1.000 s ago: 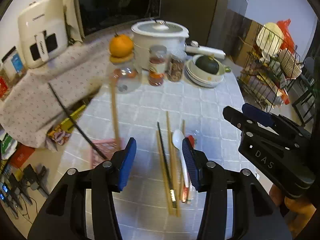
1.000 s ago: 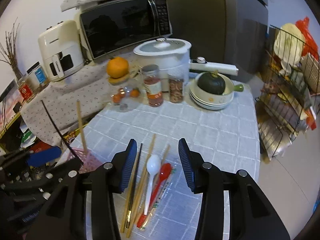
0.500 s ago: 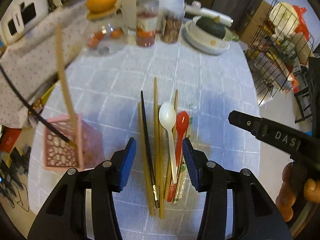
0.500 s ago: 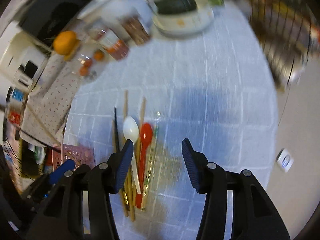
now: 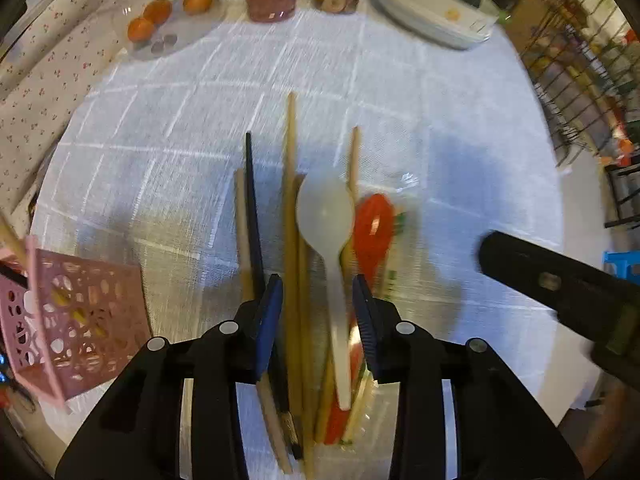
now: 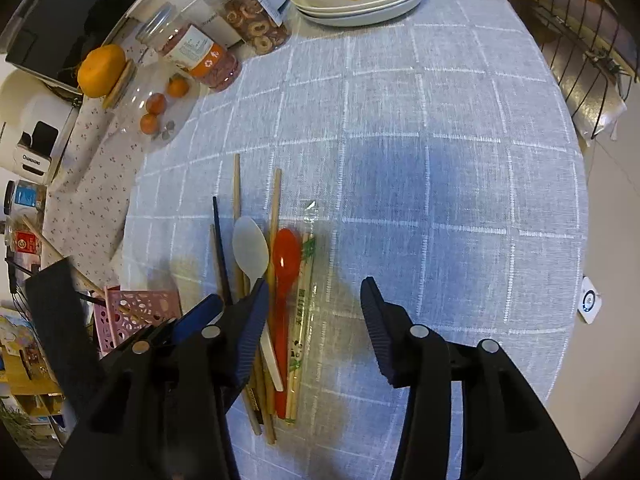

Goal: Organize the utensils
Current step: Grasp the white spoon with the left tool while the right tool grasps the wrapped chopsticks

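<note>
The left tool (image 5: 318,304) hangs open low over the desk (image 6: 440,160), its fingers either side of the white spoon (image 5: 326,216) and wooden chopsticks (image 5: 291,200). The right tool (image 6: 314,312) gapes wide, empty, with the red spoon (image 6: 285,264) just left of its gap.

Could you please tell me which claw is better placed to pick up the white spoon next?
Left. The left claw is open and straddles the white spoon handle. The right claw, also open, sits over bare tablecloth beside the pile.
</note>
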A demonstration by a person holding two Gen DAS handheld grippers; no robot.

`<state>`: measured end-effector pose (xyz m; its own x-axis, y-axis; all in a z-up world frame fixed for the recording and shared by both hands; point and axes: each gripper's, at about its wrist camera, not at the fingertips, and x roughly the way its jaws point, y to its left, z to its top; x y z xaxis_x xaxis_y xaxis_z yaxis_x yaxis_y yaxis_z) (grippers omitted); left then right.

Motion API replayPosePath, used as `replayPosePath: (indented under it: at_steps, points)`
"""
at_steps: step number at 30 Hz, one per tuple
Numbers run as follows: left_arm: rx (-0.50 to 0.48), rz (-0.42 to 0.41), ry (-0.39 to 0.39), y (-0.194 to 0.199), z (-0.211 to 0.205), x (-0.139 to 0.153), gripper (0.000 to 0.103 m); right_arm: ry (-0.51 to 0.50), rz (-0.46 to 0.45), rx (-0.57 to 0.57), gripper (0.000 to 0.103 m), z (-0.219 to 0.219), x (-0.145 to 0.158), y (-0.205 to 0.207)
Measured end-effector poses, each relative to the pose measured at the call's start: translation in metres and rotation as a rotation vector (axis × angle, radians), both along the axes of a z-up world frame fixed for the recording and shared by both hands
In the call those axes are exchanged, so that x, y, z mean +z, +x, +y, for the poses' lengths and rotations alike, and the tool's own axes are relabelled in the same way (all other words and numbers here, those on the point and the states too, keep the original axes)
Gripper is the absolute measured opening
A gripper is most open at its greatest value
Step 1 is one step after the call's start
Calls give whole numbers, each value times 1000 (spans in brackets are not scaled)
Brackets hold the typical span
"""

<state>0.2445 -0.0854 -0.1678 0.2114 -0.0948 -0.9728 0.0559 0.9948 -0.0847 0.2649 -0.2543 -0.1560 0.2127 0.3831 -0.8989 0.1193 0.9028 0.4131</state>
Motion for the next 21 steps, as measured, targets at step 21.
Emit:
replayPosePath:
  at_steps: [21]
  points:
    - [-53, -151, -97, -32, 23, 67, 7, -26, 100, 113, 29, 41, -56, 7]
